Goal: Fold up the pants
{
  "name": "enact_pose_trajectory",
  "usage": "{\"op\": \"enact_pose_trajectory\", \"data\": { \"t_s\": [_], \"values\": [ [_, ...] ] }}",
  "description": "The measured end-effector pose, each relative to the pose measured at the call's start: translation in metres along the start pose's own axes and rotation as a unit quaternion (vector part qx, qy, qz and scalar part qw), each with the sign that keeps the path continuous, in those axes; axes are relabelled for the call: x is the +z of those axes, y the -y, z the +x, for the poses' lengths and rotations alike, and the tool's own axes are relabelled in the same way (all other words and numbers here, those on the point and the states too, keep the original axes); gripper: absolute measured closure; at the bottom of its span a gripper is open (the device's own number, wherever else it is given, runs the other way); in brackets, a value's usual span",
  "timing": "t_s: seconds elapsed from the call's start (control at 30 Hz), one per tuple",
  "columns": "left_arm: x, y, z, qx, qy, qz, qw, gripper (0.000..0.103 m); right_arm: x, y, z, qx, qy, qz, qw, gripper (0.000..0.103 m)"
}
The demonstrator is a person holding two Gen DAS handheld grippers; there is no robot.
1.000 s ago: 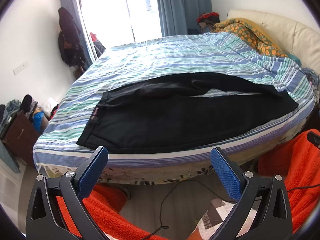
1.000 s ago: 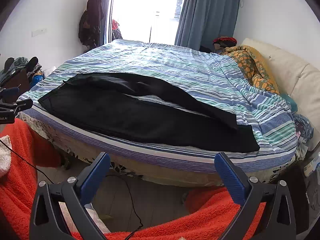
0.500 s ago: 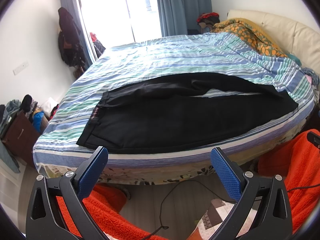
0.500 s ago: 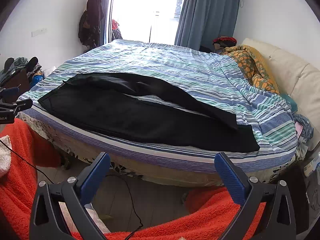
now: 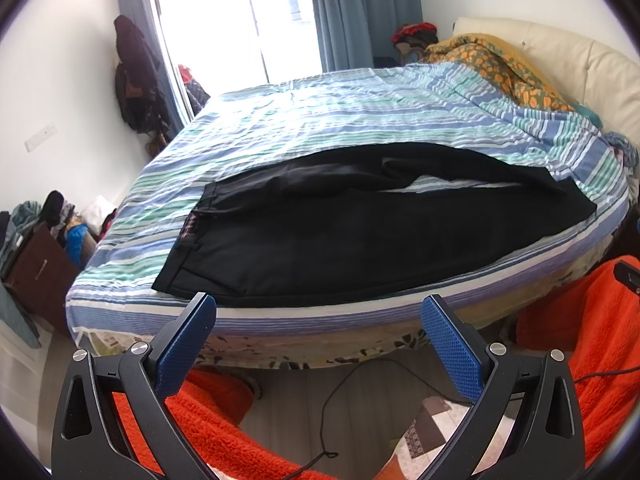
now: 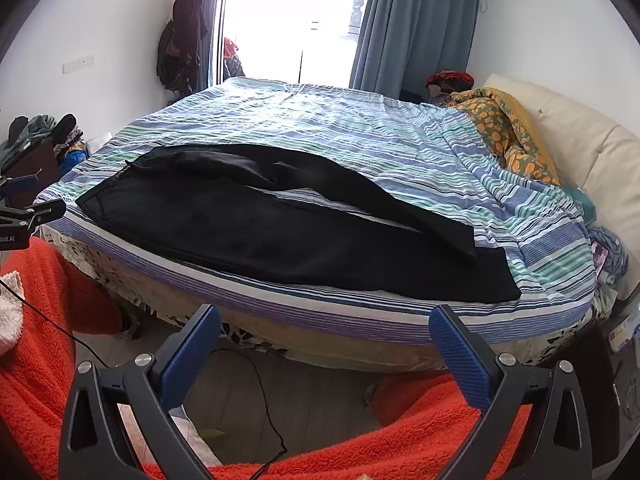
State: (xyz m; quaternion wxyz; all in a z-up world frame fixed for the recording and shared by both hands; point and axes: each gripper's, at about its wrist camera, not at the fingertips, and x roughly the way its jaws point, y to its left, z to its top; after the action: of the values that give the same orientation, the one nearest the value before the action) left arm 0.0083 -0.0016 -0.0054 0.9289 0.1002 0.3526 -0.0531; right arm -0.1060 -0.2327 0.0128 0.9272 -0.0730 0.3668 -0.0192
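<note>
Black pants (image 5: 340, 236) lie flat along the near edge of a striped bed (image 5: 360, 120), waistband at the left, leg ends at the right, the two legs slightly apart. In the right wrist view the pants (image 6: 280, 232) lie the same way. My left gripper (image 5: 318, 312) is open and empty, held below the bed edge in front of the waistband end. My right gripper (image 6: 324, 322) is open and empty, held below the bed edge in front of the legs. Neither touches the pants.
An orange patterned quilt (image 5: 492, 60) and cream headboard (image 5: 580, 60) are at the right. Orange fleece (image 6: 48, 320) covers the person's legs below the bed edge. A black cable (image 5: 340, 400) crosses the floor. Clutter and a brown cabinet (image 5: 36, 264) stand at the left.
</note>
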Motion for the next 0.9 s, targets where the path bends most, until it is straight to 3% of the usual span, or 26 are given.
{"op": "enact_pose_trajectory", "data": {
  "t_s": [0.9],
  "values": [
    [-0.0016, -0.0015, 0.0008, 0.000, 0.000, 0.000, 1.0000, 0.001, -0.0021, 0.0007, 0.0026, 0.001, -0.001, 0.000, 1.000, 0.000]
  ]
}}
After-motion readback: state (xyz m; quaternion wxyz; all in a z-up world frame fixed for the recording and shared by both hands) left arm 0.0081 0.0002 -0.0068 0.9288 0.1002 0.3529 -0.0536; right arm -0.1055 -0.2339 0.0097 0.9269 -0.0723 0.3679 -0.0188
